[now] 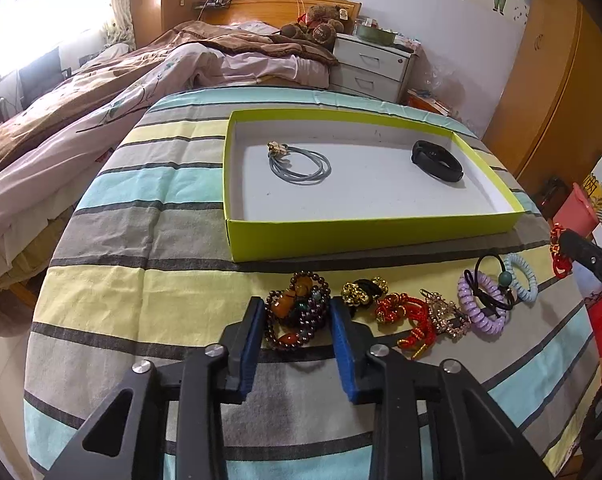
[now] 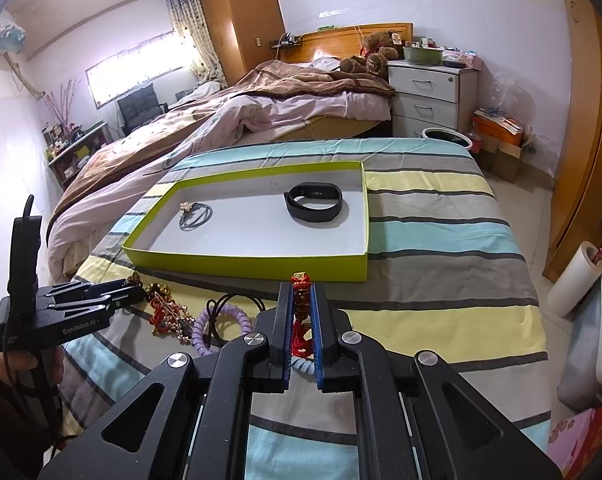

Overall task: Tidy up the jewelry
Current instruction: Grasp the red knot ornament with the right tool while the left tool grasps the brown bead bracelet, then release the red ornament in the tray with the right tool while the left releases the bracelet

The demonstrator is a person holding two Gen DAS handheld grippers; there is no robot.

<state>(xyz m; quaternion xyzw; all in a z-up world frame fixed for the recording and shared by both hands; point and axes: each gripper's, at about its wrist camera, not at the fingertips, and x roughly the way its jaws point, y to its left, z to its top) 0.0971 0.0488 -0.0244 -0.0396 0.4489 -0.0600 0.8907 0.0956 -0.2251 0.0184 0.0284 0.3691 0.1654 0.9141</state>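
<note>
A lime-green box lid lies on the striped cloth. In it are grey hair ties with a flower and a black wristband. My left gripper is open, its jaws either side of a dark beaded bracelet pile. My right gripper is shut on a red knotted bracelet, held above the cloth. In a row lie a gold-black hair tie, red cord bracelet, rhinestone clip, purple coil tie and pale blue coil tie.
The striped cloth covers a raised surface beside an unmade bed. A white nightstand stands behind. A wooden wardrobe is on the right, with boxes and a paper roll on the floor.
</note>
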